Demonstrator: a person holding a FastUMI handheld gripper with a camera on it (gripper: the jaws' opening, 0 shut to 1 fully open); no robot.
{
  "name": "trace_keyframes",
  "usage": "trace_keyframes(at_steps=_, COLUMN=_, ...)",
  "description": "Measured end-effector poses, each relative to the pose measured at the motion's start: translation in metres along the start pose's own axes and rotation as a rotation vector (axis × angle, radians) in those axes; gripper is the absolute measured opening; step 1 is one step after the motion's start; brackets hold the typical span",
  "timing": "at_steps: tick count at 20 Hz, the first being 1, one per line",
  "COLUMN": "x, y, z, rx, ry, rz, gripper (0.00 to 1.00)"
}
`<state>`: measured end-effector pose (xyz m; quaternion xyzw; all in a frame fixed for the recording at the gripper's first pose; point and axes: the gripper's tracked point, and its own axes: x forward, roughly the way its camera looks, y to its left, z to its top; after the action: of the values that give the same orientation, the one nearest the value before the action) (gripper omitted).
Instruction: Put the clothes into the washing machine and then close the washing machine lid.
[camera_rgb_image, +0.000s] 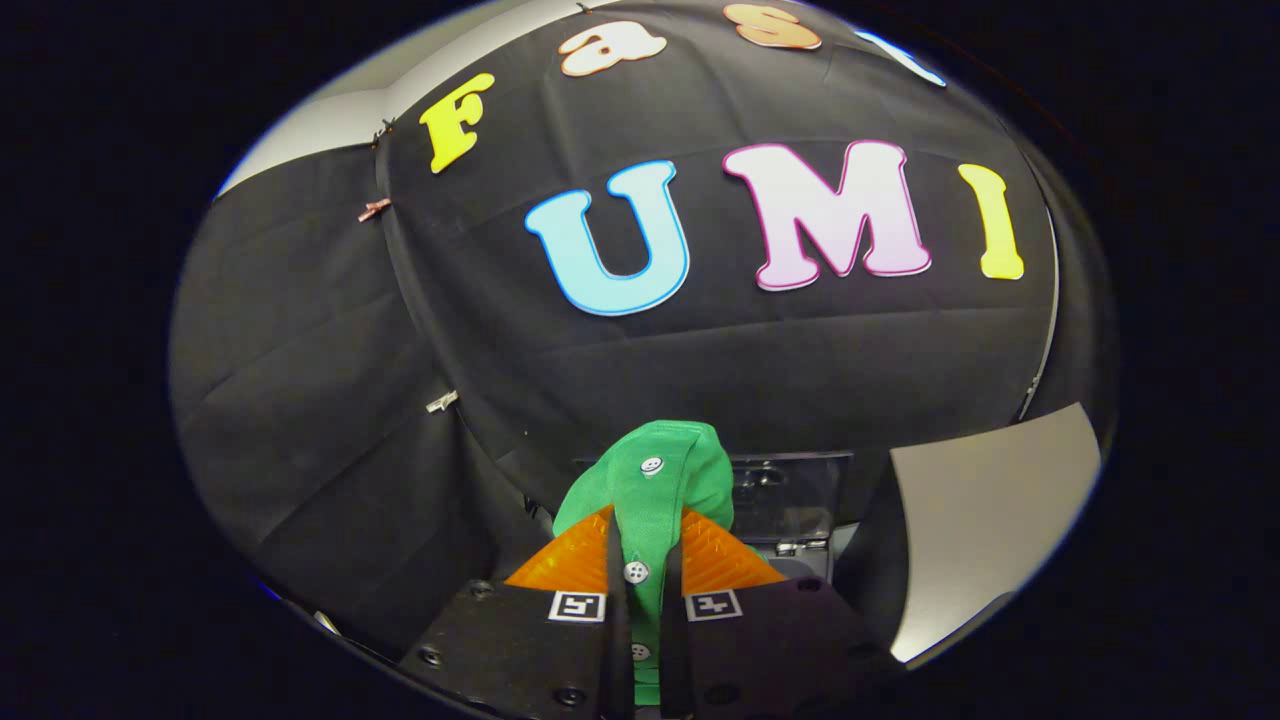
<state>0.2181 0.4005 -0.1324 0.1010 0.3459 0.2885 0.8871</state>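
A green garment (650, 480) with white buttons down its placket is pinched between the two fingers of the tool (645, 575), which are drawn together and press on the cloth from both sides. The fabric bunches up above the fingertips in a rounded fold, lifted clear of what lies below. No brand or readable writing shows on the garment; each finger carries a small square black-and-white marker (577, 606). Just beyond the garment stands a dark glossy panel of the washing machine (800, 490), and a pale grey board (990, 520) leans to the right of it. Behind everything hangs the black cloth wall (300, 400).
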Motion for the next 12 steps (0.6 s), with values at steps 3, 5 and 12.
trace_keyframes(at_steps=3, x=0.034, y=0.003, z=-0.031, rx=-0.019, ry=0.028, rz=-0.019, gripper=0.14)
trace_keyframes(at_steps=5, x=0.058, y=-0.004, z=-0.053, rx=-0.057, ry=0.039, rz=-0.047, gripper=0.14)
trace_keyframes(at_steps=12, x=0.131, y=-0.049, z=-0.121, rx=-0.067, ry=0.056, rz=-0.133, gripper=0.15)
